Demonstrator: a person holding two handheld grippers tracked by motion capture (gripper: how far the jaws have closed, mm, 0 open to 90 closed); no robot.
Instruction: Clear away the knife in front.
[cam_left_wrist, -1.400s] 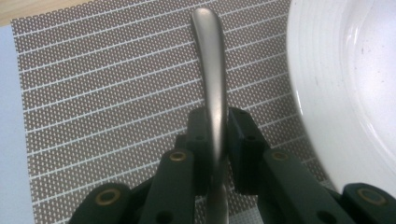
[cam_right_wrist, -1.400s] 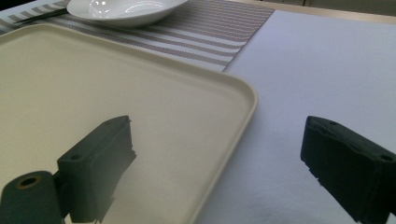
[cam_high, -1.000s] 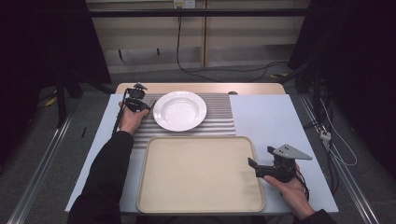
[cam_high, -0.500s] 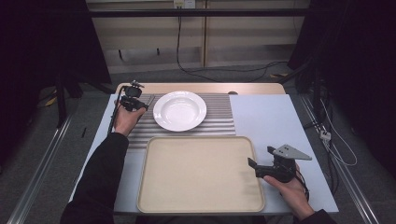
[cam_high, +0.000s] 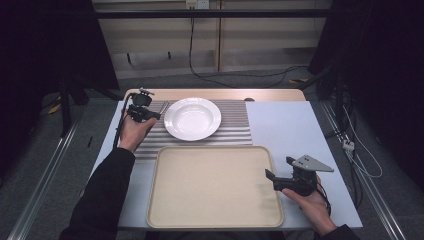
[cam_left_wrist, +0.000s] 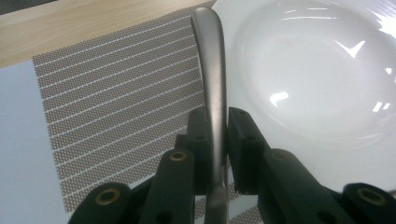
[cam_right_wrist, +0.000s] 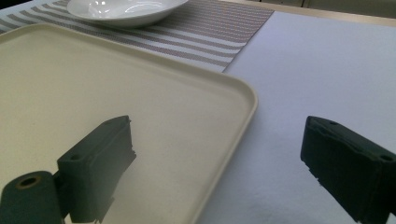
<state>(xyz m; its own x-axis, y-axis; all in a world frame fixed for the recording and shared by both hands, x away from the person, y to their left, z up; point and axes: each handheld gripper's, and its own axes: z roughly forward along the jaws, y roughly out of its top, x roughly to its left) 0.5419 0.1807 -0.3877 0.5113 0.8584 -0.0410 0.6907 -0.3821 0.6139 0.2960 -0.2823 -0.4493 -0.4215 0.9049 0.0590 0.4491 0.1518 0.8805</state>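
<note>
My left gripper (cam_high: 148, 114) (cam_left_wrist: 215, 122) hovers over the left end of the striped placemat (cam_high: 235, 125), beside the white plate (cam_high: 192, 118). It is shut on a piece of metal cutlery (cam_left_wrist: 210, 60), whose rounded handle end sticks out past the jaws toward the plate's rim (cam_left_wrist: 308, 70). The cutlery's other end is hidden behind the jaws. My right gripper (cam_high: 277, 172) (cam_right_wrist: 217, 154) is open and holds nothing. It rests over the right edge of the beige tray (cam_high: 215, 185) (cam_right_wrist: 93, 93), one jaw above the tray and one above the table.
The plate (cam_right_wrist: 121, 9) sits on the placemat (cam_right_wrist: 210, 28) behind the tray. A pale blue tabletop (cam_high: 290, 125) stretches right of the mat and tray. Cables (cam_high: 350, 145) hang off the table's right side, and dark floor surrounds it.
My left gripper has risen a little and drifted left with the cutlery still clamped in it. The right gripper has stayed put.
</note>
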